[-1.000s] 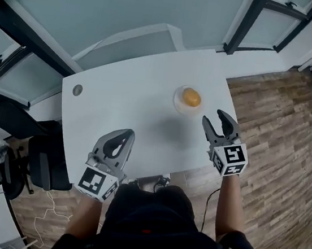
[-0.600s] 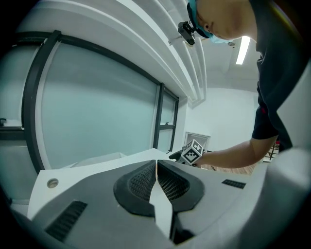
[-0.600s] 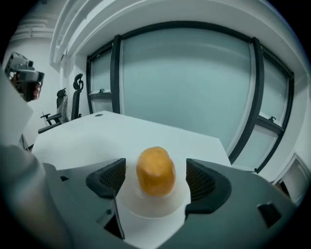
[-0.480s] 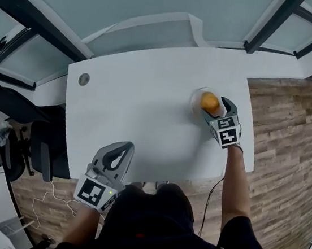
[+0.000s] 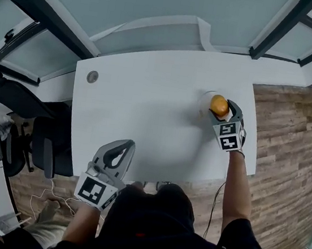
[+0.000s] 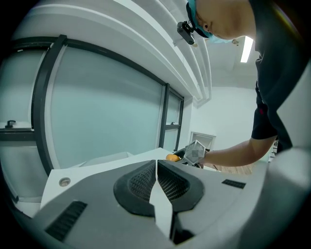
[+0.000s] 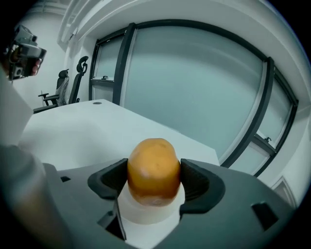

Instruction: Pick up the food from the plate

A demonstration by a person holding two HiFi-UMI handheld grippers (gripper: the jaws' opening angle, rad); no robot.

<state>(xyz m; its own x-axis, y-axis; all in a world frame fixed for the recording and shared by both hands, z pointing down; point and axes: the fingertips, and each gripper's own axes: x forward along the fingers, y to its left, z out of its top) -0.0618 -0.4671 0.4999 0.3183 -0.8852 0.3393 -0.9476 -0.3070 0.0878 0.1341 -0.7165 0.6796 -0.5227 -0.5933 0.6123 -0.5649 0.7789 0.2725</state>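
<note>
The food (image 5: 219, 105) is an orange-yellow rounded lump on a small white plate (image 5: 207, 95) near the white table's right edge. My right gripper (image 5: 221, 110) reaches over the plate, its jaws closing with the food between them. In the right gripper view both pads (image 7: 195, 179) touch the sides of the food (image 7: 153, 165), and the plate (image 7: 146, 214) shows beneath it. My left gripper (image 5: 120, 146) is shut and holds nothing, hanging off the table's near edge. In the left gripper view its jaws (image 6: 156, 169) meet, and the food (image 6: 172, 157) is small and far off.
The white table (image 5: 140, 113) has a round cable grommet (image 5: 92, 77) at its far left. A black office chair (image 5: 27, 127) stands to the left. Wooden floor (image 5: 290, 144) lies right of the table's edge. Glass walls with dark frames run behind the table.
One second ago my right gripper hung short of the plate. It has since reached forward over the plate and now has the food between its jaws. The left gripper has barely moved.
</note>
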